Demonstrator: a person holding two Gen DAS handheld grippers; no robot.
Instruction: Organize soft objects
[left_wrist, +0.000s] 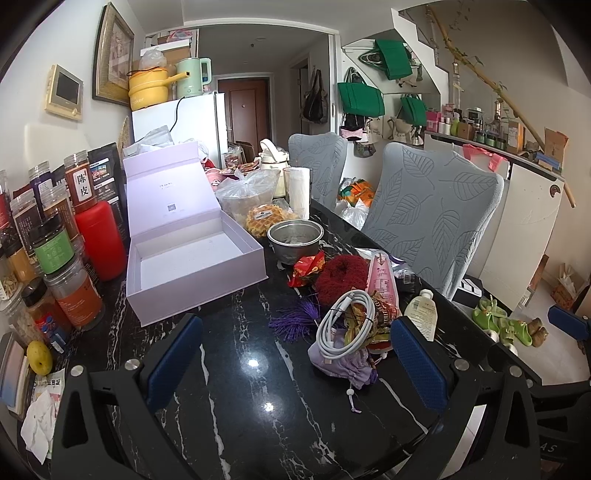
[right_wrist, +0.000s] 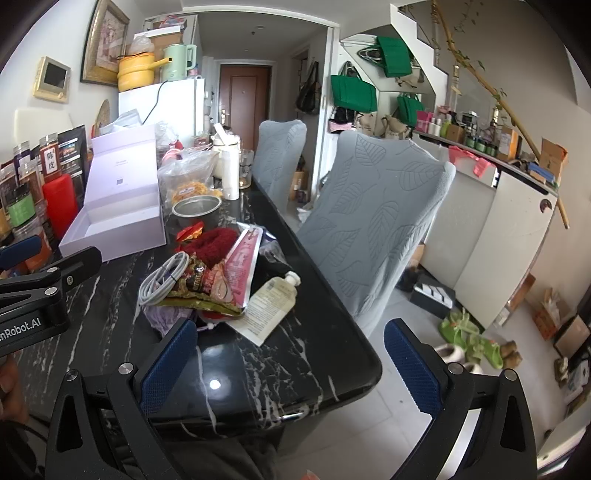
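A pile of soft items lies on the black marble table (left_wrist: 258, 387): a dark red fuzzy scrunchie (left_wrist: 341, 278), a coiled white cable (left_wrist: 341, 325), a lilac drawstring pouch (left_wrist: 345, 363), a purple tassel (left_wrist: 297, 319), snack wrappers (left_wrist: 376, 314), a pink sachet (left_wrist: 382, 277) and a squeeze tube (left_wrist: 421, 310). An open lilac box (left_wrist: 192, 258) stands empty to the left. My left gripper (left_wrist: 295, 354) is open and empty, just short of the pile. My right gripper (right_wrist: 291, 358) is open and empty over the table's near corner; the pile (right_wrist: 207, 280) lies ahead of it to the left.
Spice jars (left_wrist: 55, 258) and a red bottle (left_wrist: 101, 240) line the left edge. A steel bowl (left_wrist: 295, 236), bagged food (left_wrist: 247, 195) and a paper roll (left_wrist: 299, 192) stand behind. Two grey chairs (right_wrist: 373, 221) stand along the right side.
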